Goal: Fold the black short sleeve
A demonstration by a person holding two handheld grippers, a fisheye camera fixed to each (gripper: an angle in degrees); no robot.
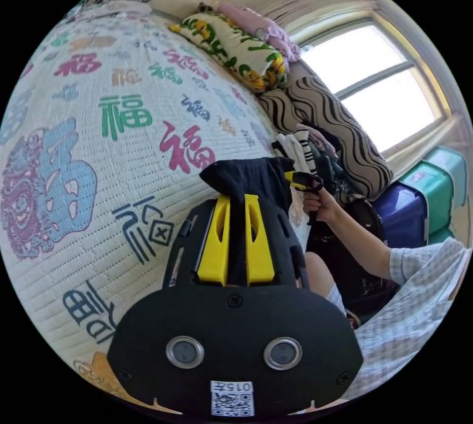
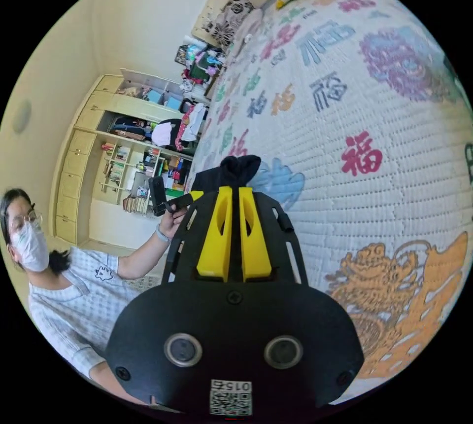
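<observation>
The black short sleeve [image 1: 251, 177] is bunched between the two yellow jaws of my left gripper [image 1: 237, 197], which is shut on it above the quilted bed [image 1: 123, 148]. Just right of it, a hand [image 1: 318, 202] holds my right gripper [image 1: 303, 180] against the same cloth. In the right gripper view, my right gripper [image 2: 235, 190] is shut on a dark fold of the short sleeve [image 2: 240, 166]. My left gripper [image 2: 170, 201] sits close to its left, held in a hand. Most of the garment is hidden behind the jaws.
The bed's white quilt [image 2: 345, 113] carries coloured characters. Pillows [image 1: 231, 49] and striped cushions [image 1: 335, 123] line its far edge under a window [image 1: 379, 84]. Storage boxes [image 1: 419, 197] stand beside it. A person in a checked top [image 2: 64, 291] stands by open shelves [image 2: 133, 148].
</observation>
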